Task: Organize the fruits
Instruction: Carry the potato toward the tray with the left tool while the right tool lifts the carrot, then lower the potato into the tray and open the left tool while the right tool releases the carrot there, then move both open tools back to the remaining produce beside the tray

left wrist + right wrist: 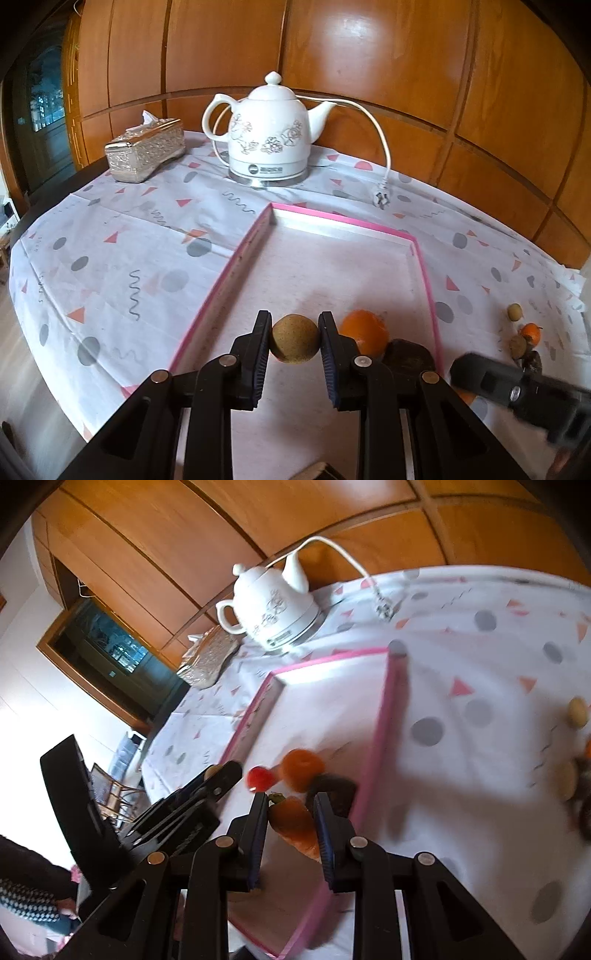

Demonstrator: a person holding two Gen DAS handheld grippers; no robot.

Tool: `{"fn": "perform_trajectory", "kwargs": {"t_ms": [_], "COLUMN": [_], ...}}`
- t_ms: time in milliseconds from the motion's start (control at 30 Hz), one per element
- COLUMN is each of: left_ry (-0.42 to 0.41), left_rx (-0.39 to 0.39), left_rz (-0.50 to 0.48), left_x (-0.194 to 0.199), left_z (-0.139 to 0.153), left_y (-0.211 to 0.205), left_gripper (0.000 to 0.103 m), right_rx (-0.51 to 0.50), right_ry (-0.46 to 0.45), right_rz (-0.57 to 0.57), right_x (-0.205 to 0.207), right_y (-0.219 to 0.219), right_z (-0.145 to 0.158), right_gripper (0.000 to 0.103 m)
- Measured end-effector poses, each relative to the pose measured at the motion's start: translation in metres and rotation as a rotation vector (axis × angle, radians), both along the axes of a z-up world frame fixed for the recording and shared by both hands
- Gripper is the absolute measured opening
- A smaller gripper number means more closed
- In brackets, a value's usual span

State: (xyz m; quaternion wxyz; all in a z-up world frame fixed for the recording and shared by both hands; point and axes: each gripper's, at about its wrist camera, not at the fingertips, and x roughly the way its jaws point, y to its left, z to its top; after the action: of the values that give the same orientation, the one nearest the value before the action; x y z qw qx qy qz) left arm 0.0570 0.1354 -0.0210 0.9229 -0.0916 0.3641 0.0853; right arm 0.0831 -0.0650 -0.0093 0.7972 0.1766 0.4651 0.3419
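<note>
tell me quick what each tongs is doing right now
Left tongs: shut on the kiwi, above the tray.
Right tongs: shut on the carrot, above the tray.

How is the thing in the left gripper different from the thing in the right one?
The left gripper holds a round brownish-green fruit; the right gripper holds a long, tapered orange carrot. The fruit looks speckled and dull, the carrot smoother. Both are clamped between the fingers over the pink-rimmed tray.
</note>
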Motion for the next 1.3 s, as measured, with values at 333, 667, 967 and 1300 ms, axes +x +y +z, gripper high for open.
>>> {"fn": "perform_trajectory", "kwargs": {"t_ms": [333, 667, 967, 1300], "left_ry": [0.009, 0.033, 0.006, -0.017], "left_rx": [0.003, 0.014, 0.027, 0.01], "left_rz": [0.021, 0.025, 0.1, 0.012], "left_x": [0.0, 0.003, -0.007, -0.016], "left_z": [-0.005, -0.014, -0.003, 0.007], "left_y": [0.005, -0.003, 0.018, -0.013], "left_gripper": [0.027, 0.041, 0.062, 0.062], "right_rx": [-0.053, -0.121, -0.075, -0.199], "right_ry": [-0.07, -0.151, -0.122, -0.198], "right_rz": [0.03, -0.07, 0.064, -0.09], "right_x": [-0.015, -0.002, -0.013, -0.018], "right_y": [0.014, -0.021, 0.026, -0.014], "right_z": [0.0, 0.013, 0.009, 0.011], "right_gripper": [0.026, 0.025, 0.044, 0.045]}}
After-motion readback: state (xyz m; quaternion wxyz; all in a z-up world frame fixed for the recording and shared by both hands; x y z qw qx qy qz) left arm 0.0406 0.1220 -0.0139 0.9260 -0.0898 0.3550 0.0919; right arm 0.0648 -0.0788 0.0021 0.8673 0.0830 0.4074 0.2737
